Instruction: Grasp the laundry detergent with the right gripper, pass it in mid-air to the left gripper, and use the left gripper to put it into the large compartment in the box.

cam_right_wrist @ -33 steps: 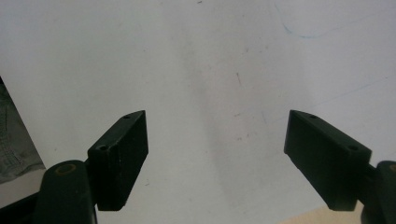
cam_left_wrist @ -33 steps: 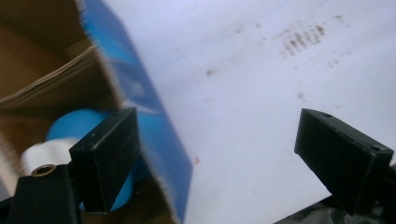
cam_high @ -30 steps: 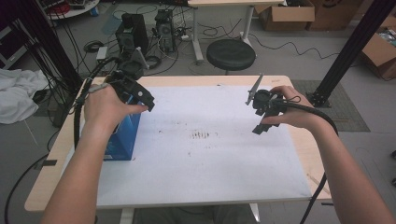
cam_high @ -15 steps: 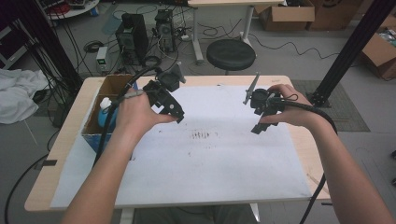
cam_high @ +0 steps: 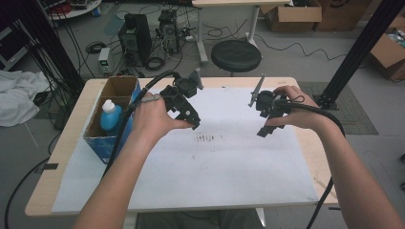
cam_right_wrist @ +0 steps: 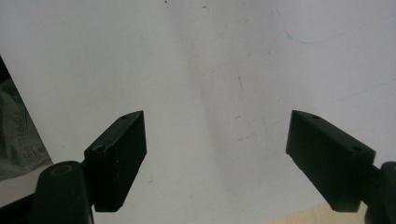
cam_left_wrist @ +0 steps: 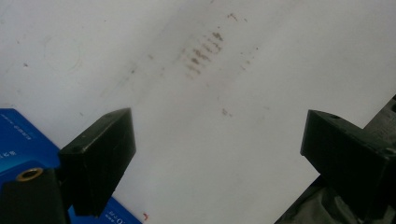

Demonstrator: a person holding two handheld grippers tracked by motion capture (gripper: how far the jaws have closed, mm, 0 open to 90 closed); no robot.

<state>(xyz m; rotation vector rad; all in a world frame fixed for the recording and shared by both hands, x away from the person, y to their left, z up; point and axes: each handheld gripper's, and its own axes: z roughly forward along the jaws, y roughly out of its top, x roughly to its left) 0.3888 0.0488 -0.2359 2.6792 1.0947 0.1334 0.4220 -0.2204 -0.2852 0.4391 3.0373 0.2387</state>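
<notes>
A light wooden bench (cam_high: 305, 143) carries a white paper sheet (cam_high: 229, 167), marked with small brown smudges (cam_high: 206, 139) near its middle. An open cardboard box (cam_high: 98, 138) stands at the left edge.

Your high view looks down across the table (cam_high: 62, 176); both gripper views hover close over its white sheet (cam_left_wrist: 224, 93), which all share.

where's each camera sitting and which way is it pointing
High view: above the person's side, looking forward and down at the table; both forearms, left gripper and right gripper show.
Left gripper view: rides the left gripper, looking down between open jaws at the white sheet and blue box.
Right gripper view: looks down between open jaws at the sheet.
Shared: the sheet's brown marks appear in high and left views.
</notes>
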